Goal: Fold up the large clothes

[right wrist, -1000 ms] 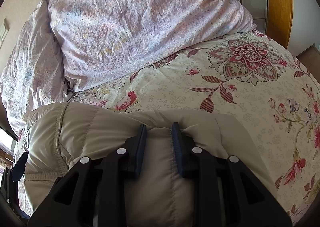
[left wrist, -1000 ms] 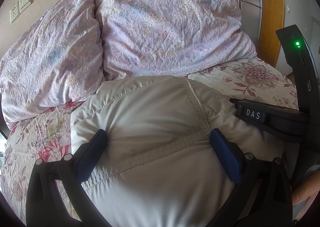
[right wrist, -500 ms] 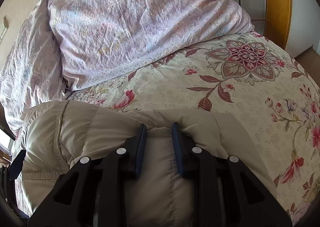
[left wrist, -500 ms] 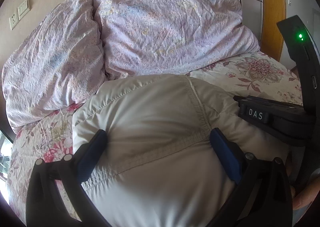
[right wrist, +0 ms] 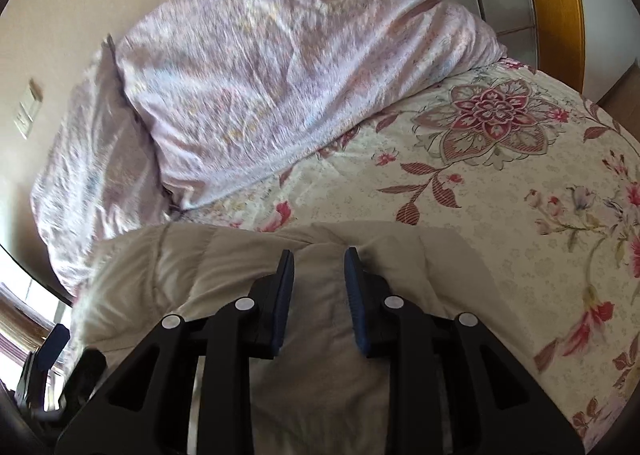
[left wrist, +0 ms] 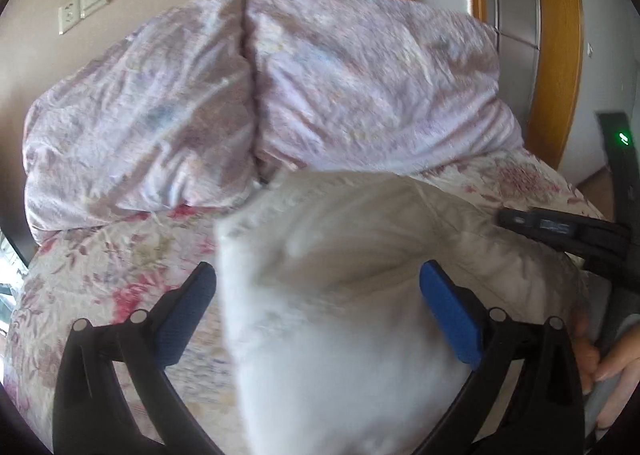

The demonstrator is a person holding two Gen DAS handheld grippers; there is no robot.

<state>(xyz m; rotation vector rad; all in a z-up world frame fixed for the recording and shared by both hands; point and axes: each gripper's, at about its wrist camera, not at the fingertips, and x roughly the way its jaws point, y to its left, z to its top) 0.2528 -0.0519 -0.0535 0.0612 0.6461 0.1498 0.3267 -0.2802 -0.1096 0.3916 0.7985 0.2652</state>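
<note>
Jacket (left wrist: 340, 295) now slides rightward between the released left gripper (left wrist: 316, 295), right gripper (right wrist: 318, 287) clenching it, fold progressing.

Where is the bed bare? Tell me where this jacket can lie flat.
Widest bare patch: the floral bedspread right of the jacket, this side of the lilac pillows. A narrower strip lies left of the jacket. The pillow end is crowded.
</note>
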